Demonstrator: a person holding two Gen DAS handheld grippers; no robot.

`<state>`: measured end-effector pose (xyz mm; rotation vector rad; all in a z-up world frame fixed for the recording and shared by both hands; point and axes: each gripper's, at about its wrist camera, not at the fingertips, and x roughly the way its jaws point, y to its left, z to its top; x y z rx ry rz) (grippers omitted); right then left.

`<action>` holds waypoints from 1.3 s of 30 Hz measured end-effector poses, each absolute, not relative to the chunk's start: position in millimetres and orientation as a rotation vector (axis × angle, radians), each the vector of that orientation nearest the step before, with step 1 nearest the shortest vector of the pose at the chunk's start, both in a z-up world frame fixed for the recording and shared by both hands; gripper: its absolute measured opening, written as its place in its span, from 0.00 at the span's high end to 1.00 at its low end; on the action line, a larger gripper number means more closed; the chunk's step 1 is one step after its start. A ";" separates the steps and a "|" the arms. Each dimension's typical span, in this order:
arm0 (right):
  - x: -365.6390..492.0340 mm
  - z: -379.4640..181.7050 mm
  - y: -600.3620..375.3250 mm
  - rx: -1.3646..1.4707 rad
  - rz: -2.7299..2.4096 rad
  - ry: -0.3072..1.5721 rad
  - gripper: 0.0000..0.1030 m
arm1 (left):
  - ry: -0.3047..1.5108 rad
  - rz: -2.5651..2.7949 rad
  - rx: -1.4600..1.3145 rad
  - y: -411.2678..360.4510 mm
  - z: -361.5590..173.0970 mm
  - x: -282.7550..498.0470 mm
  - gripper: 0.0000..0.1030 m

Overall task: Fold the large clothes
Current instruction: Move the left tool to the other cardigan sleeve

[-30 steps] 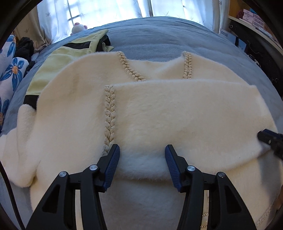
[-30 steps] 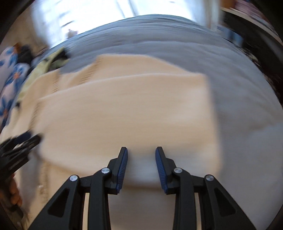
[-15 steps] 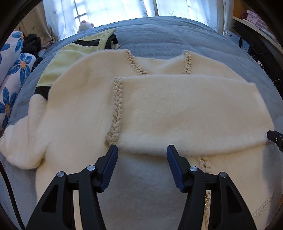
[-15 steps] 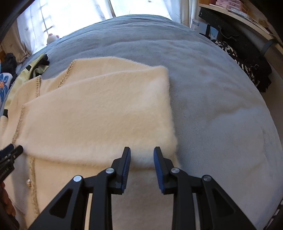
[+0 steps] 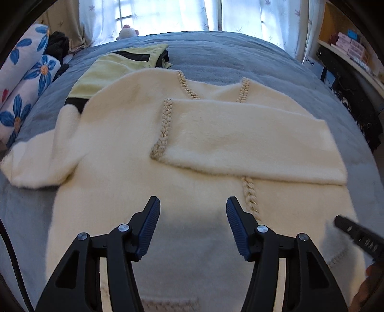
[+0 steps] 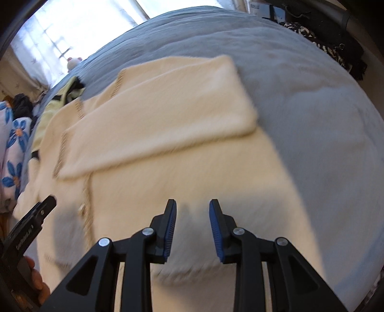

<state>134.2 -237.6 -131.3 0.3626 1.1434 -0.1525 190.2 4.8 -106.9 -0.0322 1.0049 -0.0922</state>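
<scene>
Cream cardigan (image 5: 115,172) lies flat — neckline toward window (image 5: 153,14).

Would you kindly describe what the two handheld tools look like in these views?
Both match: the left tool and right tool have matte black angular arms with triangular cut-outs, round silver rivets and ribbed blue pads on the inner faces. A thin black cable runs along the left view's edge. White lettering, unreadable, marks one black finger.
</scene>
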 end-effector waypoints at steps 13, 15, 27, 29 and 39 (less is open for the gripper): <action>93.0 -91.0 -121.3 0.134 0.004 1.102 0.72 | 0.935 -0.007 -0.084 84.3 -74.4 122.7 0.31; 87.3 -85.9 -100.0 0.084 0.027 1.090 0.72 | 0.933 0.013 -0.100 108.3 -72.8 113.0 0.31; 72.5 -66.0 3.4 -0.114 0.111 1.021 0.57 | 0.914 0.096 -0.258 245.7 -73.6 78.4 0.31; 76.3 -66.3 18.8 -0.130 0.127 1.016 0.57 | 0.909 0.128 -0.276 269.5 -76.1 80.3 0.31; 114.3 -75.5 90.5 -0.167 0.149 1.000 0.57 | 0.938 0.180 -0.414 400.0 -106.1 112.8 0.31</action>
